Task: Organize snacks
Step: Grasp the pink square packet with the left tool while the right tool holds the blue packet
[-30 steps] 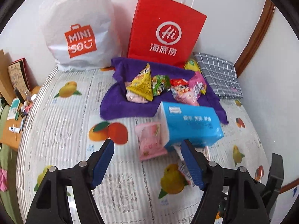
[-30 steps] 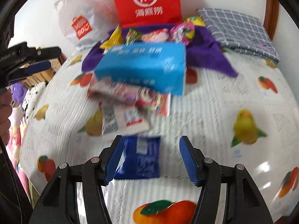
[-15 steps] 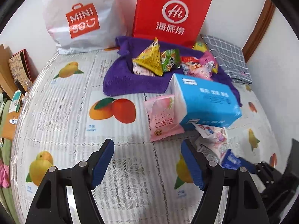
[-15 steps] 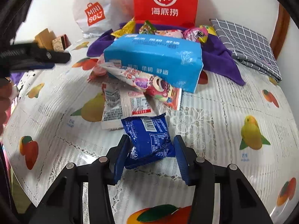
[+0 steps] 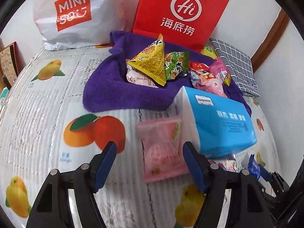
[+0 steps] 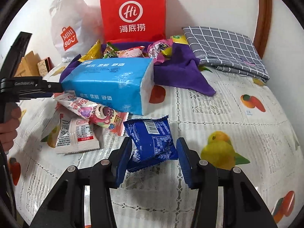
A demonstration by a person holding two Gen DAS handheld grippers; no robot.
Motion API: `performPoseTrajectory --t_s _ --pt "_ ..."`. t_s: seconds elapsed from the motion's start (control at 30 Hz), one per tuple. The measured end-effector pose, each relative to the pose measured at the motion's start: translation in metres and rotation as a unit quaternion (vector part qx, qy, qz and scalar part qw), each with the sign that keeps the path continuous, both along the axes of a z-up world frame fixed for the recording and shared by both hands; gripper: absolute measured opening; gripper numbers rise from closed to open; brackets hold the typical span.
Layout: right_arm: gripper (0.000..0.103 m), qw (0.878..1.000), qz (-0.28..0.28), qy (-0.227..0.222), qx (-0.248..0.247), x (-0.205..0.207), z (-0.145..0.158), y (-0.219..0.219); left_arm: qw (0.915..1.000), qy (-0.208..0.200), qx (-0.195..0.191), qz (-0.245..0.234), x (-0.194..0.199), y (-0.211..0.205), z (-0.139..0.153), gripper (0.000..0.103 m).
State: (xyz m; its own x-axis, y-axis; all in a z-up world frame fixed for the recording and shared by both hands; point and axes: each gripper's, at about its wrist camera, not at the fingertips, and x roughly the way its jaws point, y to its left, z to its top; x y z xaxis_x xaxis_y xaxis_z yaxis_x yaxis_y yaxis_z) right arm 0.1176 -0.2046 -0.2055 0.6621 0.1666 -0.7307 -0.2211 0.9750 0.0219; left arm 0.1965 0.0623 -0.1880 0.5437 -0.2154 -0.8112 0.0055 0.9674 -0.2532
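A pink snack packet lies flat on the fruit-print tablecloth, against a blue tissue pack. My left gripper straddles this packet with its jaws closing; the left pad stands clear of it. My right gripper is shut on a dark blue snack packet, which sits tilted between the pads. Behind the tissue pack, a purple towel holds several snacks, among them a yellow triangular packet. The right gripper's tip with the blue packet shows in the left wrist view.
A red paper bag and a white Miniso bag stand at the back wall. A grey checked cloth lies back right. A pink bear-print packet and a white packet lie under the tissue pack's edge.
The left gripper has come down and forward onto the pink packet, its jaws narrower. The right gripper has shut on the blue packet and tilted it.
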Motion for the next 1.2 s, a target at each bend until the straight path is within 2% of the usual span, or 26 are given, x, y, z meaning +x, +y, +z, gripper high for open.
performPoseTrajectory --t_s 0.17,0.2,0.3,0.4,0.53,0.67,0.73,0.97,1.07,1.2 --pt "0.048 1.0 0.011 0.018 0.008 0.007 -0.005 0.004 0.9999 0.006 -0.012 -0.01 0.009 0.001 -0.01 0.053" --pt "0.048 1.0 0.01 0.023 0.007 0.007 -0.007 0.004 0.9998 0.004 -0.011 -0.016 0.009 -0.001 -0.01 0.041" --pt "0.048 1.0 0.007 0.028 0.006 0.008 -0.008 0.003 0.9997 0.002 -0.001 -0.023 0.004 -0.002 -0.007 0.039" --pt "0.048 0.999 0.006 0.031 0.011 0.008 -0.009 0.001 0.9993 0.0 0.027 -0.027 -0.01 -0.001 -0.003 0.036" --pt "0.048 1.0 0.006 0.03 0.002 0.008 -0.009 0.002 0.9992 0.004 0.033 -0.021 -0.031 0.01 -0.001 0.036" --pt "0.048 0.999 0.006 0.031 0.001 0.009 -0.009 0.003 0.9988 0.002 0.043 -0.023 -0.044 0.013 -0.003 0.042" --pt "0.048 0.999 0.006 0.032 0.003 0.009 -0.009 0.003 0.9981 0.007 0.058 -0.022 -0.043 0.009 -0.009 0.049" --pt "0.049 0.999 0.006 0.032 0.003 0.009 -0.009 0.002 0.9896 -0.045 0.136 -0.018 -0.05 -0.013 -0.014 0.051" --pt "0.048 0.999 0.006 0.032 0.001 0.009 -0.01 0.003 0.9914 -0.045 0.123 -0.011 -0.051 -0.006 -0.012 0.045" --pt "0.048 0.999 0.005 0.032 -0.001 0.01 -0.01 0.003 0.9924 -0.046 0.114 -0.009 -0.052 -0.003 -0.013 0.045"
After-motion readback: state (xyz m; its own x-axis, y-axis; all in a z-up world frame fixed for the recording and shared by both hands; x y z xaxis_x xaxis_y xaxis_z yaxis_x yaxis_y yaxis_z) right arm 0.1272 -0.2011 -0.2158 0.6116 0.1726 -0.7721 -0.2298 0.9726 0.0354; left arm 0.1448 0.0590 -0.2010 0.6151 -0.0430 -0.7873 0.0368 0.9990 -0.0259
